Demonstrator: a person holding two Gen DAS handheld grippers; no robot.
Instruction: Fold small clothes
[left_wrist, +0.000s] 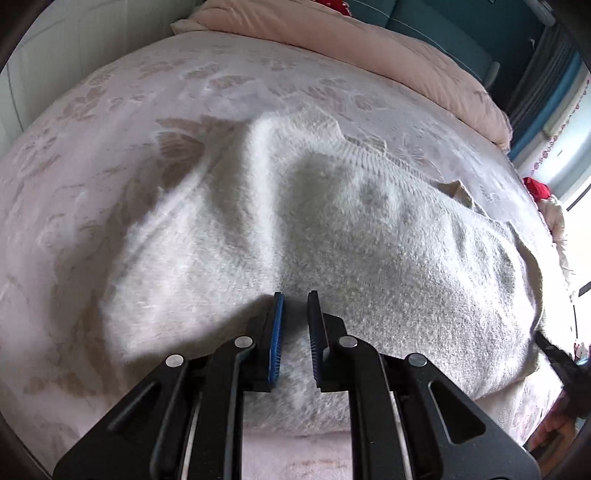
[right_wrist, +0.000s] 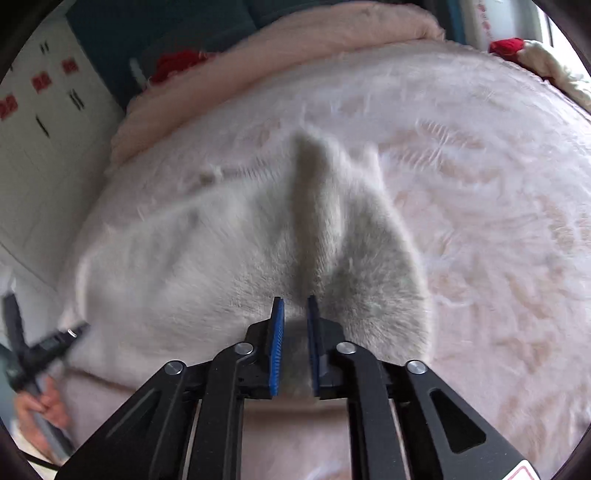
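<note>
A white fuzzy garment lies spread on the pale pink patterned bed cover. My left gripper sits at its near edge, jaws narrow, with a fold of the fabric pinched between the blue pads. A raised ridge runs away from it. In the right wrist view the same garment is drawn up into a peaked ridge that starts at my right gripper, shut on the cloth. The left gripper and the hand holding it show at that view's left edge.
A rolled pink quilt lies along the far side of the bed. Red cloth rests near the bed's right edge. White cupboards with red stickers stand beyond the bed's left side.
</note>
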